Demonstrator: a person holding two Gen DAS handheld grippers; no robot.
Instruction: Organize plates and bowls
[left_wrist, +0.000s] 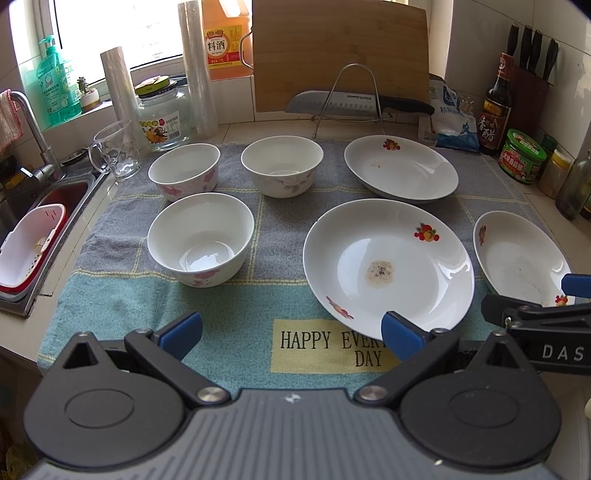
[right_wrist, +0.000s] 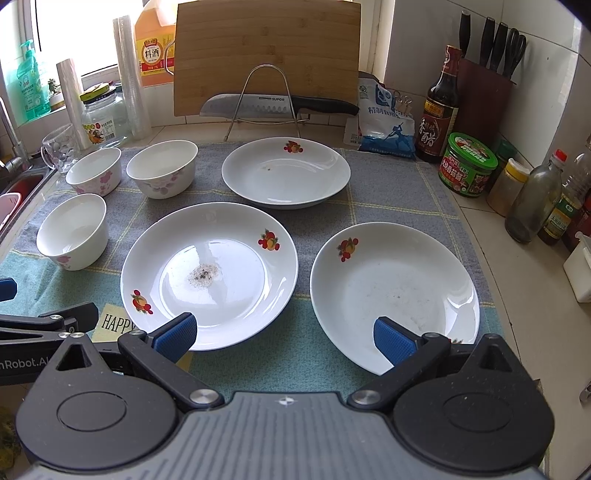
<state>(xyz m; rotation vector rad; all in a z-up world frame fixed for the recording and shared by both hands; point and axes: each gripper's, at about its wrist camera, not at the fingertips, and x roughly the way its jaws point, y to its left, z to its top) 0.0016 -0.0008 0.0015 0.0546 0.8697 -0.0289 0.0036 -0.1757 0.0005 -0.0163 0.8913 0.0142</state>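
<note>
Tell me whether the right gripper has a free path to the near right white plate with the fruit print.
Probably yes. The right gripper is open, and the plate lies directly ahead with nothing stacked on it or blocking its near rim.

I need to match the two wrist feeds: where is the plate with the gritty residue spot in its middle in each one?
Left wrist view: the plate with the residue spot lies right of centre, just beyond the right finger.
Right wrist view: the same plate lies left of centre, beyond the left finger.
Shared landmark: the knife on the wire rack before the cutting board.
</note>
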